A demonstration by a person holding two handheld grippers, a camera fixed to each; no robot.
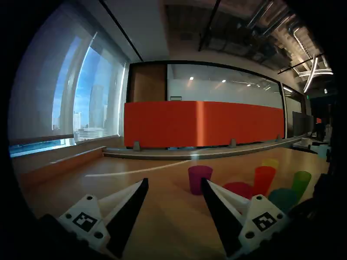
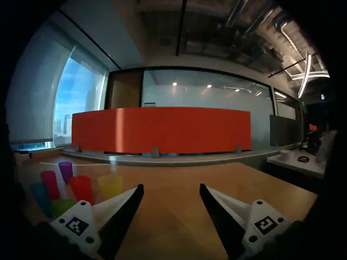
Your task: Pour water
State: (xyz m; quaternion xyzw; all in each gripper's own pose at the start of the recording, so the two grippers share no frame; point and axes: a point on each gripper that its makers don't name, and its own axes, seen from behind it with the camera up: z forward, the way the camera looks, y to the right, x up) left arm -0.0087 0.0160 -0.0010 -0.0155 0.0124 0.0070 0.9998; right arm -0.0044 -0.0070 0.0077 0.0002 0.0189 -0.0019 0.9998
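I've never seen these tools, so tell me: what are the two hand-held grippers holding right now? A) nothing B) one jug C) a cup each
A: the left hand-held gripper and the right hand-held gripper are open and empty, the cups standing on the table.

Purple cup (image 1: pixel 200 178), orange cup (image 1: pixel 263 180), grn cup (image 1: pixel 301 182), orange partition (image 1: pixel 204 123)

The wooden tabletop (image 1: pixel 165 182) carries six plastic cups close together: purple cup (image 1: pixel 200 178), pink cup (image 1: pixel 237 189), orange cup (image 1: pixel 263 180), yellow cup (image 1: pixel 270 163), green cup (image 1: pixel 301 182), and what looks like a teal cup (image 1: pixel 283 198).
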